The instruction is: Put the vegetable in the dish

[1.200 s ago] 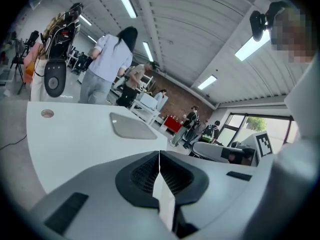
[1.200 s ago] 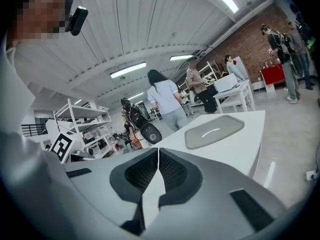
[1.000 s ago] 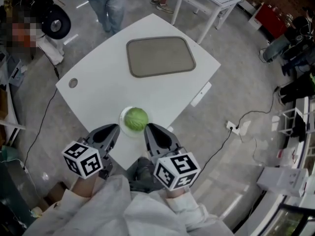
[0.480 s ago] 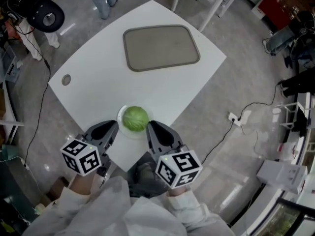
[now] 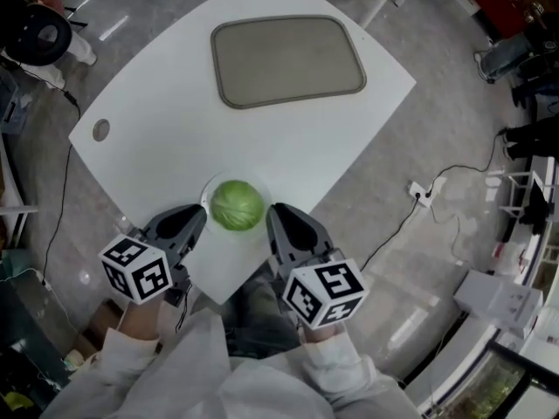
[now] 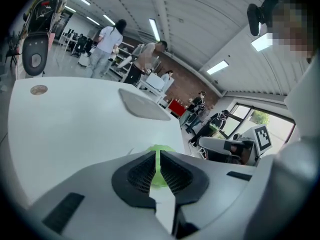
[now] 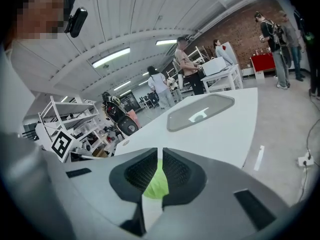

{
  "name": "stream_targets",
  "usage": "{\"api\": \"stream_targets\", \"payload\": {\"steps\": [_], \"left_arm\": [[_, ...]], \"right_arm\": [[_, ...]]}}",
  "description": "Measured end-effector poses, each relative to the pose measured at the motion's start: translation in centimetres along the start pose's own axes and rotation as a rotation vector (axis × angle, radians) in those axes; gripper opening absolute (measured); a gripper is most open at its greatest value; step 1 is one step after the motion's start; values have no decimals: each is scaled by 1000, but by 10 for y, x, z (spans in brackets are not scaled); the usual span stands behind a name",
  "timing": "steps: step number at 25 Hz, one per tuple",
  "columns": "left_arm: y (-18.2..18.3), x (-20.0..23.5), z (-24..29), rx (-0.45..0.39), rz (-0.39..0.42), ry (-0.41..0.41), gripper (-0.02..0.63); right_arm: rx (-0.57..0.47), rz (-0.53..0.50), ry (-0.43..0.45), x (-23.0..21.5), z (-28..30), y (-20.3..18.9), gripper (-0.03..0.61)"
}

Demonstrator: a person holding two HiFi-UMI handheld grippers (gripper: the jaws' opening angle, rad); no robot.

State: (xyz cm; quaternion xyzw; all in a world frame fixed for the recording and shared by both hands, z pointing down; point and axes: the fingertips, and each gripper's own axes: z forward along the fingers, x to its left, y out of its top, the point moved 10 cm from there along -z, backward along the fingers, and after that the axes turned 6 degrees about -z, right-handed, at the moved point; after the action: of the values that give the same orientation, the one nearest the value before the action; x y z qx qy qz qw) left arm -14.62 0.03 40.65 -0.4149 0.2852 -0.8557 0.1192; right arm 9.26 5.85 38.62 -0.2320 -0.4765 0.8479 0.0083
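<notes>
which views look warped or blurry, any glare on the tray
Head view: sharp, evenly lit, table edges bow slightly. Left gripper view: heavy fisheye, dark corners, ceiling lights blown out. Right gripper view: same fisheye, a pale reflection on the tray.

Left gripper (image 5: 197, 219) and right gripper (image 5: 277, 216) seem lower, alongside cabbage (image 5: 237, 204).

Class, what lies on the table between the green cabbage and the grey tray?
Nothing. In the head view, the stretch of white table between the cabbage and the grey tray is bare.
</notes>
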Motion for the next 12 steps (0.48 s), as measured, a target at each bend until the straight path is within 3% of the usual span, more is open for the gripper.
{"api": "stream_targets", "payload": {"steps": [8,12], "left_arm": [[-3,16,12,26,-21,42,15],[-9,17,16,41,-36,49,52]], "right_arm": [[73,27,10,1,15,-18,22],[90,38,14,0,17,-23,66]]}}
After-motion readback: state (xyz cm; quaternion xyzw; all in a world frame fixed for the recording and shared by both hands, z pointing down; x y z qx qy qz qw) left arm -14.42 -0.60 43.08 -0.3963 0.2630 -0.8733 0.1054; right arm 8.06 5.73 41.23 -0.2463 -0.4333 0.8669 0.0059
